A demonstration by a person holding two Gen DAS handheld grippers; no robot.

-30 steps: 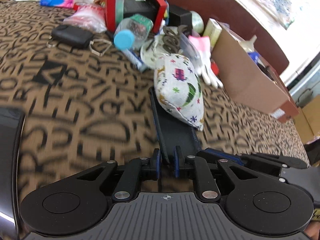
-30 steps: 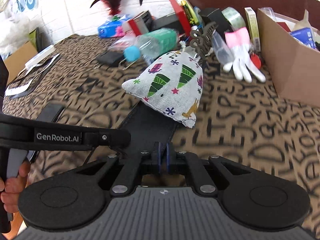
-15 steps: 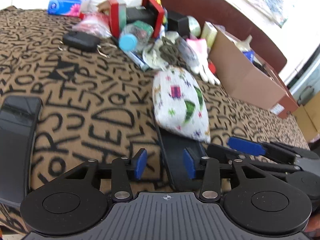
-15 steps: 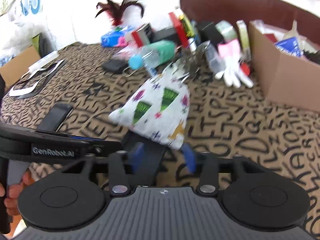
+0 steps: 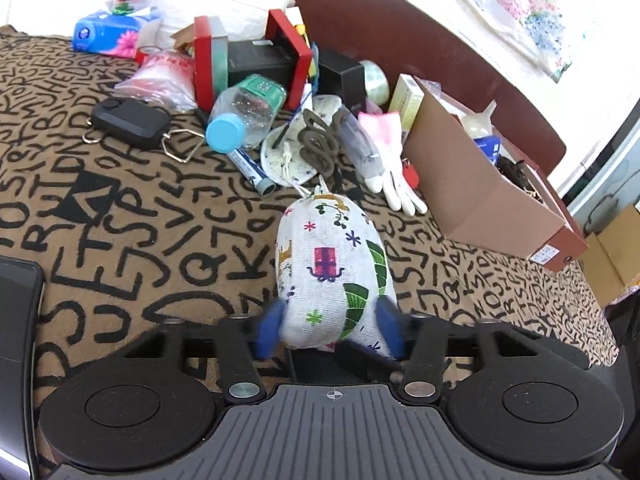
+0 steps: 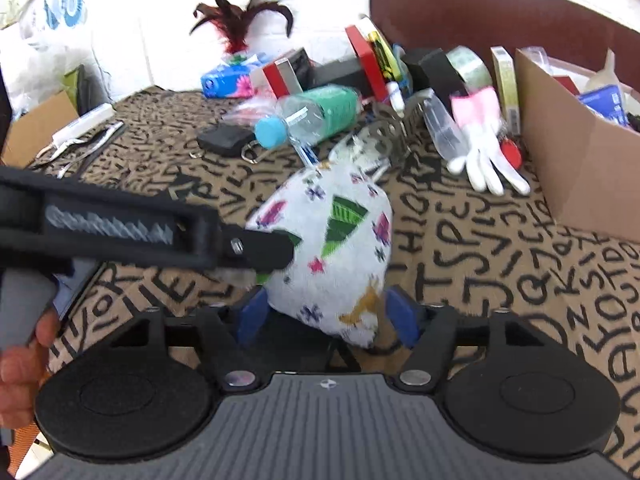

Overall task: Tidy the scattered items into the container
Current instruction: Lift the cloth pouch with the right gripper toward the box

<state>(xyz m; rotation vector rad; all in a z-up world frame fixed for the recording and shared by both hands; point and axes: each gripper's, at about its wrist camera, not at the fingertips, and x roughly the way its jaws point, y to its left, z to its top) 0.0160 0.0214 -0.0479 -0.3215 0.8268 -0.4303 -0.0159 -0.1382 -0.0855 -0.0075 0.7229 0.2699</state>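
Your left claw (image 5: 327, 330) has the white cloth drawstring pouch printed with green trees and small pink and purple figures (image 5: 334, 264) sitting between its blue pads (image 5: 268, 330), and its jaws are closing. The near, fat end of the pouch fills the gap; the left pad touches the cloth and the right pad sits at its edge, but I cannot tell that the grip is firm yet.

Your right claw (image 6: 326, 318) also brackets the pouch (image 6: 336, 252), at its lower corner. Its jaws are opening, and the pads (image 6: 251, 316) stand just clear of the cloth on both sides, so it grips nothing.

The pouch lies straight ahead of the left claw, its long axis running away along the line of the fingers. The tied neck with its white cord (image 5: 316, 191) points to the far side, toward the clutter of bottle, coil and glove. From the right claw, the same pouch runs up and slightly left, tilted rather than square to the jaws.

The left claw is better placed: it straddles the pouch across its short width.

The open brown cardboard box (image 5: 480, 192) lies ahead and to the right of the left claw, well apart from the pouch, over the letter-patterned brown cloth (image 5: 140, 220) covering the tabletop. Judging from this, the carry goes forward and rightward.
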